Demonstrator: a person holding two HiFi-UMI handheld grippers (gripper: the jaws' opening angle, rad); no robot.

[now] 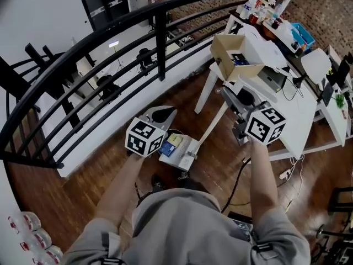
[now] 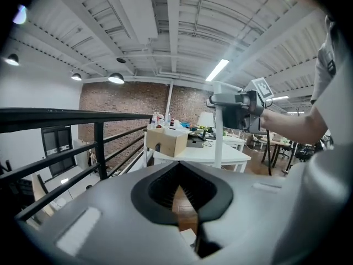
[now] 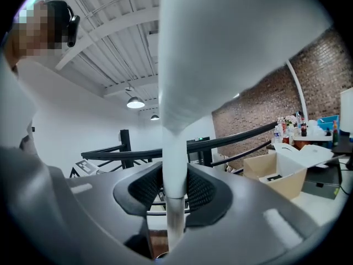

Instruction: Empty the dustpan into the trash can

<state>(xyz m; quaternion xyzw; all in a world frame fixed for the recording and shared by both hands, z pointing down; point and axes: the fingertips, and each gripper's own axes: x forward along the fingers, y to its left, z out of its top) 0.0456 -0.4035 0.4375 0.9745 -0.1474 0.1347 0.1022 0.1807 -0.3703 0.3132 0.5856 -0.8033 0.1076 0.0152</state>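
The right gripper's (image 3: 175, 187) jaws are clamped on the white handle (image 3: 175, 148) of the dustpan. The dark pads press on it from both sides, and the handle runs straight up through the middle of the right gripper view. The left gripper's (image 2: 177, 173) jaws are together at their tips with nothing between them; only a sliver of wooden floor shows through the gap behind the tips.

In the head view the right gripper (image 1: 234, 98) sits right of centre. The handle (image 1: 212, 127) slants from it down and left to the dustpan (image 1: 179, 148), which is just below the middle of the frame. The pan's white tray holds yellow and blue scraps. Whether it rests on the wooden floor (image 1: 110, 175) or hangs above it cannot be told.

The left gripper (image 1: 164, 115) is just left of the pan, with its marker cube beside the tray. A black railing (image 1: 110, 43) curves across the upper left. At upper right a white tabletop (image 1: 298, 109) carries an open cardboard box (image 1: 234, 57) and some bottles (image 1: 259, 4).
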